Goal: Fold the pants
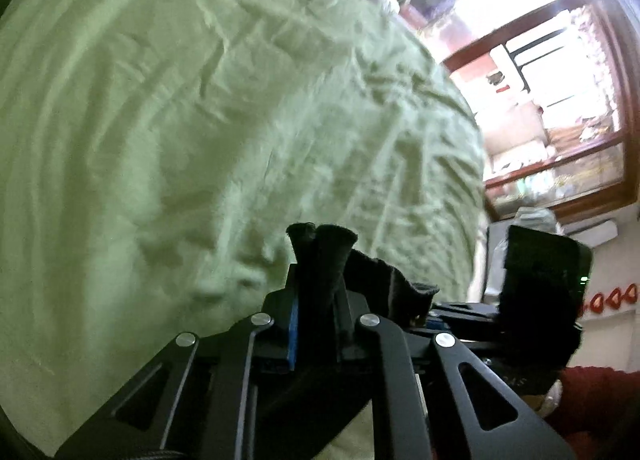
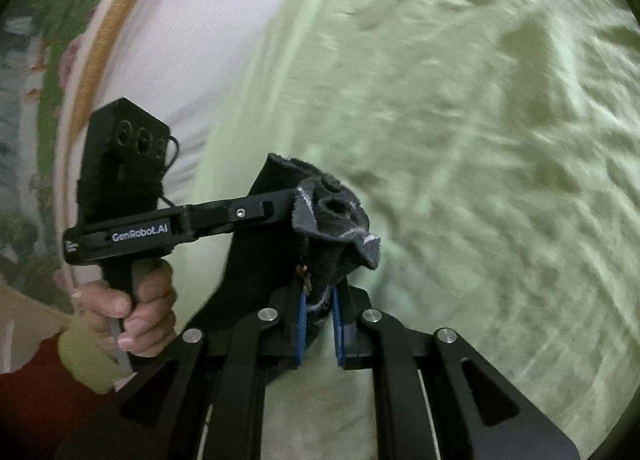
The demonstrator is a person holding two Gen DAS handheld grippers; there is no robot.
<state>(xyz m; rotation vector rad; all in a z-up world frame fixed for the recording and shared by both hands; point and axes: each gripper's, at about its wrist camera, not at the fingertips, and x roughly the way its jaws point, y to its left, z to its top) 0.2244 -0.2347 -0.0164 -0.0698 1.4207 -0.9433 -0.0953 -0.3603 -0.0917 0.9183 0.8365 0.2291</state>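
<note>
Left gripper (image 1: 320, 260) and right gripper (image 2: 320, 300) each clamped on dark fabric pants (image 2: 332, 220), raised above a wrinkled light-green bedsheet (image 1: 180, 120).

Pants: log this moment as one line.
pants: dark, bunched, lifted off green sheet | left gripper: shut on pants | right gripper: shut on pants | grippers: side by side | fold: not laid
</note>
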